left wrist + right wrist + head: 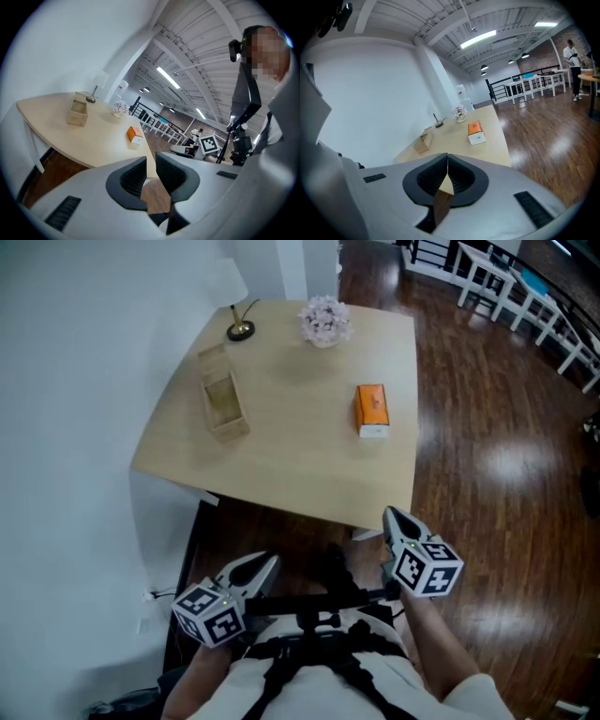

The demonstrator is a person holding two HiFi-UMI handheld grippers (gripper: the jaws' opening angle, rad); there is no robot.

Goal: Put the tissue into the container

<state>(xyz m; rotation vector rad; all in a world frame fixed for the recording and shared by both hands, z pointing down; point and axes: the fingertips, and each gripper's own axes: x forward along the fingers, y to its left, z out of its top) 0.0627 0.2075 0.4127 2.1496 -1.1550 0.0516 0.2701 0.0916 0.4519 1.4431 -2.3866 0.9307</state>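
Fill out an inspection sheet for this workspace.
Surface: light wooden table.
Job's things: orange-and-white tissue box lying flat near the right edge; open wooden container near the left edge, well apart from it.
Clutter: flower pot and lamp base at the far edge.
Grippers: left tongs slightly open, empty; right tongs shut, empty; both short of the table.
Cables: nothing seen.
Surroundings: white wall on the left, dark wood floor, white furniture beyond.

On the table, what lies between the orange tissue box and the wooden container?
Nothing: the head view shows only bare tabletop between the tissue box and the container.
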